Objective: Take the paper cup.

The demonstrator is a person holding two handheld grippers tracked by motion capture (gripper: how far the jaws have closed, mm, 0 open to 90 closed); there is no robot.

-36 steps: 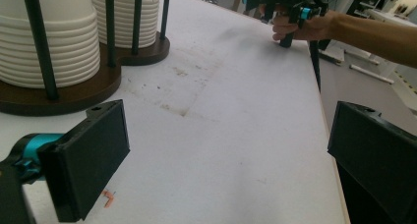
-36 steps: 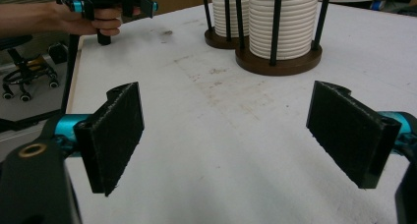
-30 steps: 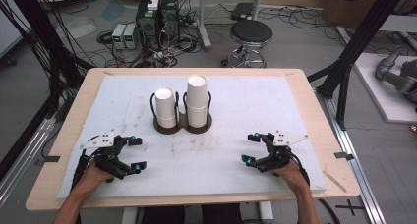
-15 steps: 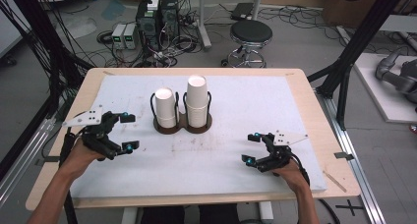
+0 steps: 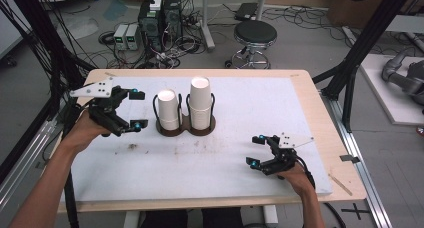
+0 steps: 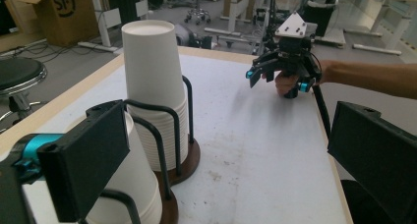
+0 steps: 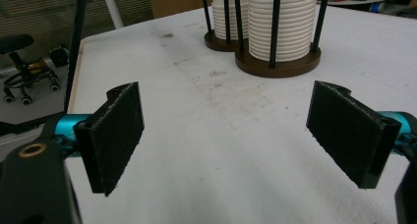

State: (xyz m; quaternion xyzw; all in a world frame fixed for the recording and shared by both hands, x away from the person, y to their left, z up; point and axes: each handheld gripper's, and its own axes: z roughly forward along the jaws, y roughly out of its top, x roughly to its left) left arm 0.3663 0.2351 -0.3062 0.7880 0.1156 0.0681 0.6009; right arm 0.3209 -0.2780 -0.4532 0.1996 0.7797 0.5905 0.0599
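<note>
White cup stack [image 5: 168,109] beside left tongs [image 5: 138,108]

white cups [image 5: 200,104], brown holder [image 5: 186,127], black tool [image 5: 138,108]

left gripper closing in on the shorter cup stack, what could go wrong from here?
1. The left gripper, jaws open, sits beside the shorter cup stack; the holder's black wire loops may block a clean grip.
2. The taller stack stands close alongside; a sideways pull might knock it.
3. Nested cups could lift several at once.
</note>
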